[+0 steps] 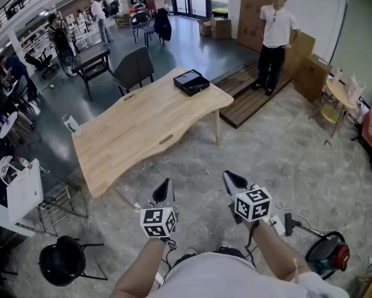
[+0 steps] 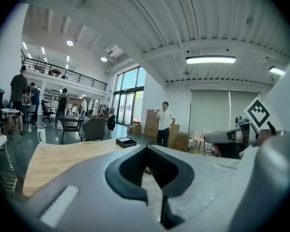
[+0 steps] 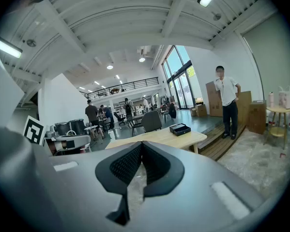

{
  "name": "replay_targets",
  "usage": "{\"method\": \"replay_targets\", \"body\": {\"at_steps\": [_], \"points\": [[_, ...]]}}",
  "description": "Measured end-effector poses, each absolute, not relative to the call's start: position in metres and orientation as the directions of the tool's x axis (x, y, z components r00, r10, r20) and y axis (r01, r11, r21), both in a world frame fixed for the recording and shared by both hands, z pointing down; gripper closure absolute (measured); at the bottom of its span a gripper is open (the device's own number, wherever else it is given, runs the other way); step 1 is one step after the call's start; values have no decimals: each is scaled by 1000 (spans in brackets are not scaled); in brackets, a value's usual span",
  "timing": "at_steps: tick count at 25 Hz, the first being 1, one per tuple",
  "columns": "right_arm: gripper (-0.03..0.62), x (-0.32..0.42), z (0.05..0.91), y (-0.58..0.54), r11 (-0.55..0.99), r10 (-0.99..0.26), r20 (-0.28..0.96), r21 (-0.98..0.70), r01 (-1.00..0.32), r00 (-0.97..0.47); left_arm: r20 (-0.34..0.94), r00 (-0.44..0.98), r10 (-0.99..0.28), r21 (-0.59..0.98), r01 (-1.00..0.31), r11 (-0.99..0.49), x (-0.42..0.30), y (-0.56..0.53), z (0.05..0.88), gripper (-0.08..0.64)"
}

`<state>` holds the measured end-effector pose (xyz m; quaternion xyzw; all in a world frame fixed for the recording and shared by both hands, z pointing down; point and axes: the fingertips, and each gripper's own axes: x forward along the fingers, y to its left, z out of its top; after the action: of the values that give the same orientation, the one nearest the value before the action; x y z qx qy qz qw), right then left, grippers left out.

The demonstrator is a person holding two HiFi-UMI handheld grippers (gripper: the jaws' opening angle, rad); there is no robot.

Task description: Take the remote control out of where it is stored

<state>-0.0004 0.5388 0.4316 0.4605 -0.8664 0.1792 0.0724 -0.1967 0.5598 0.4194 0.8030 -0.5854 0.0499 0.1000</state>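
Observation:
No remote control shows in any view. A black open-topped box [image 1: 191, 81] sits at the far end of a light wooden table [image 1: 142, 129]; what it holds cannot be made out. The same box [image 2: 126, 141] [image 3: 179, 128] appears small and distant in both gripper views. I stand on the concrete floor, well short of the table. My left gripper [image 1: 166, 190] and right gripper [image 1: 234, 182] are held side by side in front of my body, pointing toward the table. Each has its jaws pressed together at the tips with nothing between them. The right gripper [image 2: 232, 137] shows at the left gripper view's right edge.
A white cup [image 1: 71, 124] stands on the table's left corner. A grey chair [image 1: 134, 67] is behind the table. A person in a white shirt [image 1: 274, 39] stands on a wooden pallet [image 1: 248, 95] near cardboard boxes. A cable reel [image 1: 328, 253] and a black stool [image 1: 64, 259] flank me.

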Motion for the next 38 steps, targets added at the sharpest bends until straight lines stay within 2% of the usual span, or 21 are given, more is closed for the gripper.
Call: {"method": "replay_targets", "body": {"at_steps": [24, 38], "points": [[565, 27, 442, 535, 500, -776, 297, -247, -830, -556, 231, 299, -926, 126, -953, -276, -179, 554, 439, 560], [565, 78, 461, 475, 548, -730, 308, -270, -792, -610, 226, 226, -948, 122, -972, -203, -132, 508, 445, 560]]}}
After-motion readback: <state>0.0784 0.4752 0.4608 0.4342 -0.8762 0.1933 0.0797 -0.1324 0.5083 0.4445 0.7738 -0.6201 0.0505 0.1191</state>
